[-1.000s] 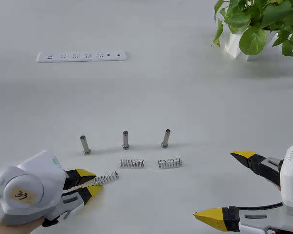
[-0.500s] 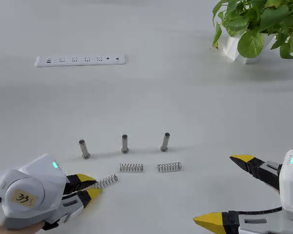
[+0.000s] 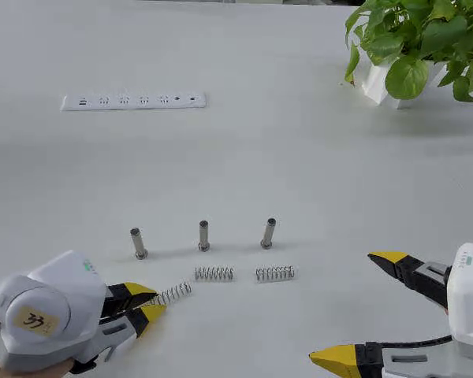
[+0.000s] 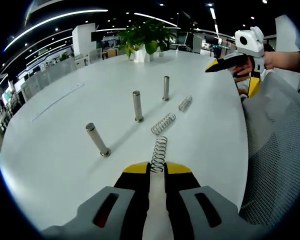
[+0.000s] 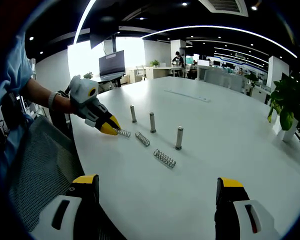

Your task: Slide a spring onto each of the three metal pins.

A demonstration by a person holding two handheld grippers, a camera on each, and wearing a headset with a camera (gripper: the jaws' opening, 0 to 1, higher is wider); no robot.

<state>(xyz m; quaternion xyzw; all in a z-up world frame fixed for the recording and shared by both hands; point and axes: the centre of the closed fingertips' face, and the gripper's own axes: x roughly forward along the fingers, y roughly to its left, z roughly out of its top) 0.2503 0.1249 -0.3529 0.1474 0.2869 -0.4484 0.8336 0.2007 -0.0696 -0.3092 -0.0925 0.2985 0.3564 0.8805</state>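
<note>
I take this for the first pick-up: my left tool [image 3: 146, 302] is pinched on the near end of the leftmost spring [image 3: 173, 292], which lies on the table [image 3: 299, 157] just near of the left pin [image 3: 138, 242], my right tool [image 3: 347, 309] gapes idle at near right, and next I reckon it needs lifting, upending and threading over that pin.

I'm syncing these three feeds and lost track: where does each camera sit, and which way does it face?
Head view: on the headset, looking down at the table; left claw, right claw at bottom.
Left gripper view: on the left claw, facing past the pins toward the plant; its jaws hold a spring.
Right gripper view: on the right claw, facing the left claw and the person's arm; its jaws stand wide open.
All share the pins and springs.
</note>
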